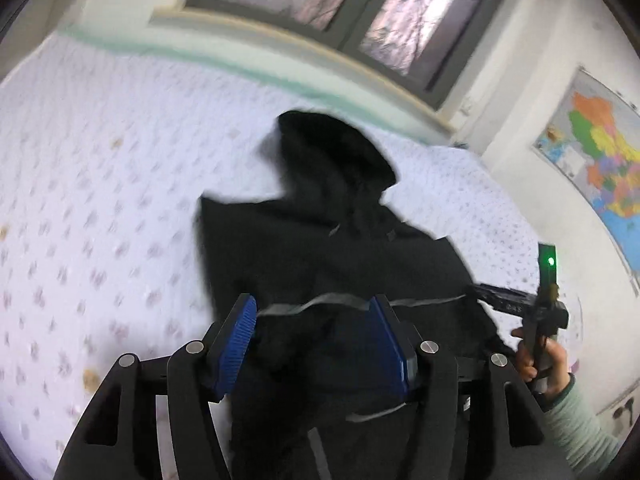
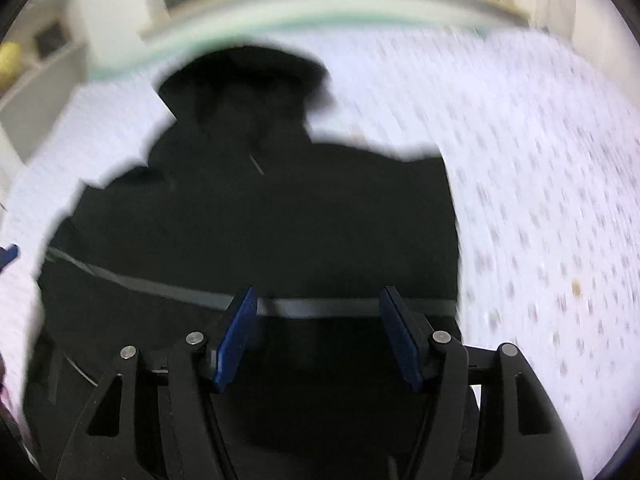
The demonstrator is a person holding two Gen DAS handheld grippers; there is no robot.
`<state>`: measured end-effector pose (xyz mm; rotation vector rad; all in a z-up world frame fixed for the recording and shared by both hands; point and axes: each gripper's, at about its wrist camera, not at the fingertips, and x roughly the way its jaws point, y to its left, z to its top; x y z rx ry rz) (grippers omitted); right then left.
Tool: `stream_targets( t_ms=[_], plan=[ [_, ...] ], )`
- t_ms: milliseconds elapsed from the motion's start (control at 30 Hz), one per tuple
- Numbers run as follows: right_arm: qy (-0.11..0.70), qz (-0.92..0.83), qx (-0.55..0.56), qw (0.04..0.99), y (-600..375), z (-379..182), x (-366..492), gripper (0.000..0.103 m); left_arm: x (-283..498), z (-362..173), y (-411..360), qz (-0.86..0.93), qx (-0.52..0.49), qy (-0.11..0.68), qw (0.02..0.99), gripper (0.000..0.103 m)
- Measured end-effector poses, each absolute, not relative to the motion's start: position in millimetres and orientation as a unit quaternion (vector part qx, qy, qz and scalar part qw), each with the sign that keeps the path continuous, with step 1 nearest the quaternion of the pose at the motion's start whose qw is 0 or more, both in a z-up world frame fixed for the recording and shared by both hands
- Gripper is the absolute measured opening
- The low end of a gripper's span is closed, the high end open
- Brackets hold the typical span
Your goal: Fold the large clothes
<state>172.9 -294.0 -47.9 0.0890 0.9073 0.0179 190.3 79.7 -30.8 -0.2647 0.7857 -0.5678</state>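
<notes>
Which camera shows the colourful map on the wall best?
The left wrist view: the map hangs on the wall at the right, colours clear. The right wrist view shows none of it, only the black hoodie on the bed.

A flower-print bedsheet (image 1: 100, 184), 2 window panes (image 1: 352, 4) and a wall map (image 1: 600, 152).

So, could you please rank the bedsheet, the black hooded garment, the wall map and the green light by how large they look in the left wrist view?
1. Bedsheet, spanning most of the frame.
2. Black hooded garment; it runs right up to the camera, which inflates it.
3. Wall map, cut off by the frame edge.
4. Green light, a tiny dot.
</notes>
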Motion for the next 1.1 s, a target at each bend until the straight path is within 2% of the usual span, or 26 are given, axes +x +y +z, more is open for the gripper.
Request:
stream_targets(
  t_ms=[67, 167, 300, 533, 667, 767, 867, 933, 1000, 1100],
  plan=[
    [0.423, 0.013, 0.036, 0.905, -276.7, -38.2, 187.8, 0.074, 204.1, -30.4, 50.8, -0.288, -0.12, 0.39, 0.866, 0.06],
    [0.441, 0.015, 0.018, 0.897, -252.9, -50.5, 220.9, 0.074, 230.9, -59.1, -2.4, -0.264, -0.073, 0.434, 0.859, 0.06],
    [0.526, -0.017, 0.019, 0.85, -252.4, -103.8, 261.9, 0.074, 262.3, -116.8, -16.7, -0.198, -0.053, 0.503, 0.839, 0.059],
    [0.522, 0.008, 0.039, 0.852, -267.2, -102.0, 258.9, 0.075, 257.6, -109.3, -15.7, -0.204, -0.034, 0.486, 0.849, 0.059],
    [0.481, 0.054, 0.056, 0.873, -276.0, -64.9, 202.6, 0.074, 226.6, -71.4, 9.0, -0.234, -0.067, 0.442, 0.863, 0.059],
    [0.452, 0.037, 0.011, 0.891, -278.2, -49.3, 156.4, 0.074, 202.7, -55.7, 25.8, -0.241, -0.102, 0.422, 0.868, 0.059],
    [0.453, 0.03, -0.003, 0.891, -287.2, -63.7, 127.5, 0.073, 205.1, -81.3, 26.8, -0.223, -0.113, 0.453, 0.856, 0.059],
    [0.476, 0.006, -0.009, 0.879, -294.8, -93.1, 121.9, 0.07, 212.0, -111.8, 23.0, -0.209, -0.112, 0.479, 0.845, 0.058],
    [0.443, 0.026, -0.001, 0.896, -302.3, -116.7, 114.8, 0.071, 210.1, -130.6, 20.3, -0.219, -0.113, 0.45, 0.858, 0.058],
    [0.392, 0.044, 0.05, 0.918, -318.7, -121.2, 97.3, 0.071, 201.4, -133.8, 23.8, -0.231, -0.125, 0.405, 0.876, 0.059]
  ],
)
